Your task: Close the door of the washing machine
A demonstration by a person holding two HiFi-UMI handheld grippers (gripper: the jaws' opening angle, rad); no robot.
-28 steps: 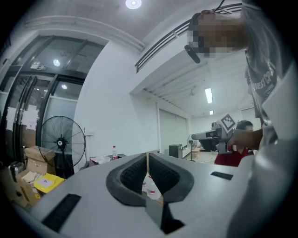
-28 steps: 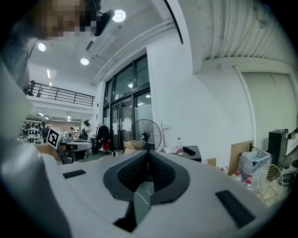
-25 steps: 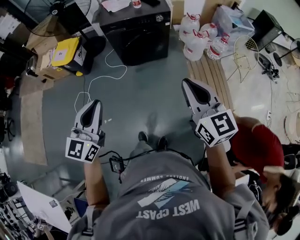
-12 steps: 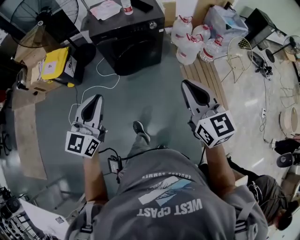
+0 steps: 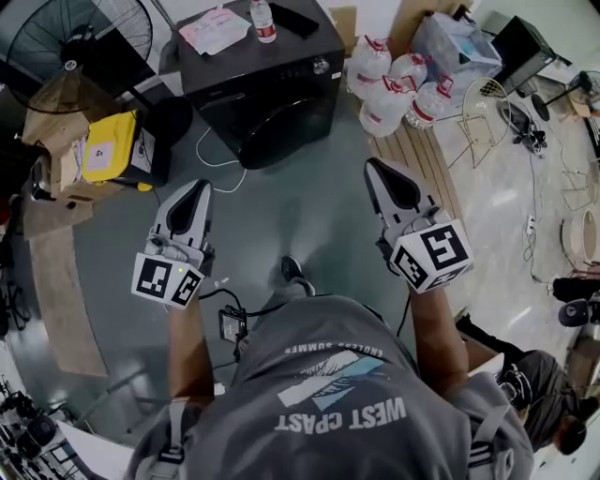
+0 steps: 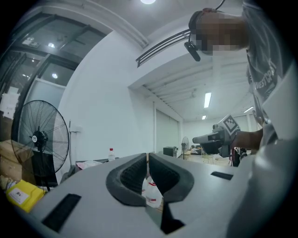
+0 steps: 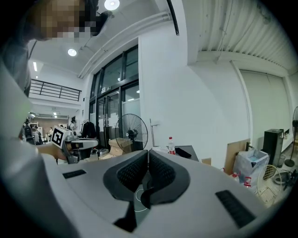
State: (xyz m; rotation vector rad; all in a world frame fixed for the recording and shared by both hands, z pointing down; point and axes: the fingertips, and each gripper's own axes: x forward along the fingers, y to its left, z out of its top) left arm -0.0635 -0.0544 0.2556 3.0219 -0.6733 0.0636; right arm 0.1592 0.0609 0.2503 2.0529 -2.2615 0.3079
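Facing the washing machine (image 5: 267,80) across a stretch of grey floor (image 5: 291,211), the left gripper (image 5: 199,187) and the right gripper (image 5: 375,167) are held well short of it, each with its jaws pressed together on nothing. The machine's round door (image 5: 281,131) is seen on the front, towards the grippers; whether it stands ajar cannot be made out. The door is touched by neither gripper, so the closing is judged not yet begun: the gap to the machine is left to be covered and the door to be pushed home. A bottle (image 5: 265,21) and a paper (image 5: 216,30) are seen on top of the machine.
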